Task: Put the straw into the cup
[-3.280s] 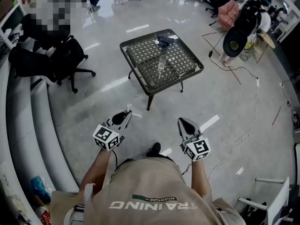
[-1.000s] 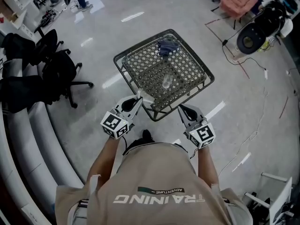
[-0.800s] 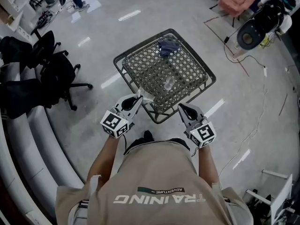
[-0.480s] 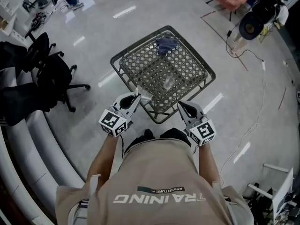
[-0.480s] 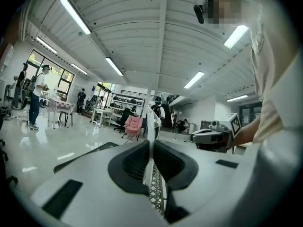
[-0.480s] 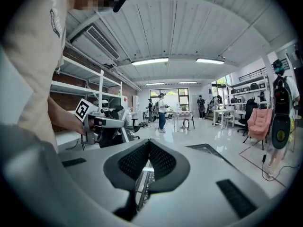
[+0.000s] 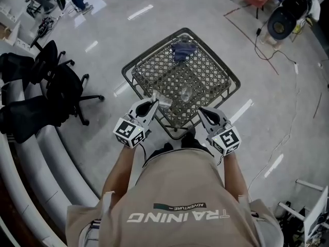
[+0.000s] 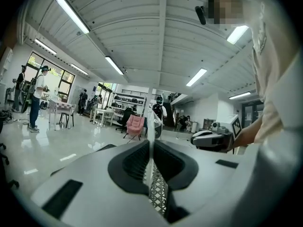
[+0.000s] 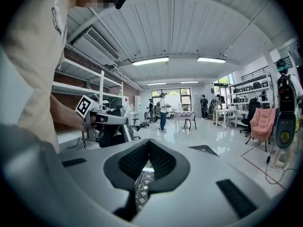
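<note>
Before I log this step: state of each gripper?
Left gripper: shut on the straw.
Right gripper: shut, nothing between the jaws.

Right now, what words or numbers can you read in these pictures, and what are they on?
"TRAINING": back of the person's shirt, upside down in the head view.
"ADVENTURE": smaller, on the same shirt.
Cubes on the left gripper and right gripper: square patterns, no letters.
Nothing else is readable.
</note>
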`<action>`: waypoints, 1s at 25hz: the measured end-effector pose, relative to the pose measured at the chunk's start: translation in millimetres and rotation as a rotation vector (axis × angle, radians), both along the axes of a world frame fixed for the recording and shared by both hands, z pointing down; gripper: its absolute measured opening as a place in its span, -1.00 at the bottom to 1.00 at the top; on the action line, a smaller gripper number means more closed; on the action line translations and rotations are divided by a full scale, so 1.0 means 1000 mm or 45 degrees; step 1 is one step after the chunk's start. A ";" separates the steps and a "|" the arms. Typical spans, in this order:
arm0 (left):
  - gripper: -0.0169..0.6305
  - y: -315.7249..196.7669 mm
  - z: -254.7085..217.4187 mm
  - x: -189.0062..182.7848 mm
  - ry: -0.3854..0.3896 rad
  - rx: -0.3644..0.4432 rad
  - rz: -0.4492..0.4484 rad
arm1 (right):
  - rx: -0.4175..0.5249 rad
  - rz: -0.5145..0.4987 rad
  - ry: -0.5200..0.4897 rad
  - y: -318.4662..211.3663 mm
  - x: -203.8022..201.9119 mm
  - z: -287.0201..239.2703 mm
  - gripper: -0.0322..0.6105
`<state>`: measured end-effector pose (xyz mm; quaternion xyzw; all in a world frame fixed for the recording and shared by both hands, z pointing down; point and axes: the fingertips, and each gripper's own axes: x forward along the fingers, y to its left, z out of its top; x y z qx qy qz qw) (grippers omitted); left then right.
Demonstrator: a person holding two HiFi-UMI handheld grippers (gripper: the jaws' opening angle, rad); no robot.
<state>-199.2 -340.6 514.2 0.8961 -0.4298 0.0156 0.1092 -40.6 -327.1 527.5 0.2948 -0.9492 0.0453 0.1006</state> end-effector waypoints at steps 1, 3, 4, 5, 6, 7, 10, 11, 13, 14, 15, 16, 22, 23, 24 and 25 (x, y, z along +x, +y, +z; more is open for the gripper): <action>-0.82 -0.007 -0.002 0.004 -0.004 0.002 -0.005 | 0.008 -0.005 -0.001 -0.008 0.003 -0.003 -0.84; -0.82 -0.020 -0.005 0.012 -0.014 0.008 -0.001 | 0.021 -0.008 -0.011 -0.022 0.008 -0.008 -0.84; -0.82 -0.026 -0.006 0.016 -0.018 0.010 0.007 | 0.025 -0.009 -0.015 -0.026 0.010 -0.008 -0.84; -0.82 -0.031 -0.006 0.021 -0.022 0.012 0.016 | 0.030 -0.011 -0.017 -0.030 0.012 -0.008 -0.84; -0.82 -0.036 -0.007 0.027 -0.025 0.016 0.025 | 0.034 -0.014 -0.018 -0.033 0.015 -0.008 -0.84; -0.82 -0.041 -0.008 0.032 -0.027 0.022 0.034 | 0.038 -0.018 -0.018 -0.036 0.017 -0.008 -0.84; -0.82 -0.057 -0.010 0.050 -0.028 0.029 0.055 | 0.043 -0.026 -0.020 -0.045 0.027 -0.009 -0.84; -0.82 -0.062 -0.010 0.057 -0.029 0.027 0.063 | 0.044 -0.026 -0.017 -0.049 0.031 -0.009 -0.84; -0.82 -0.073 -0.006 0.072 -0.031 0.023 0.079 | 0.047 -0.020 -0.008 -0.058 0.044 -0.008 -0.84; -0.82 -0.078 -0.003 0.078 -0.034 0.018 0.087 | 0.047 -0.015 -0.006 -0.063 0.049 -0.007 -0.84; -0.82 -0.083 0.002 0.083 -0.041 0.010 0.092 | 0.045 -0.010 -0.007 -0.067 0.054 -0.006 -0.84; -0.82 -0.086 0.007 0.087 -0.050 -0.003 0.094 | 0.041 -0.006 -0.011 -0.071 0.058 -0.004 -0.84; -0.82 -0.095 0.036 0.102 -0.091 -0.074 0.065 | 0.021 -0.022 0.001 -0.087 0.082 0.003 -0.84; -0.82 -0.096 0.039 0.105 -0.106 -0.077 0.063 | 0.020 -0.022 0.001 -0.090 0.086 0.004 -0.84; -0.82 -0.097 0.041 0.107 -0.119 -0.081 0.064 | 0.020 -0.020 -0.001 -0.093 0.089 0.004 -0.84; -0.82 -0.098 0.044 0.108 -0.129 -0.088 0.065 | 0.020 -0.021 -0.004 -0.096 0.090 0.004 -0.84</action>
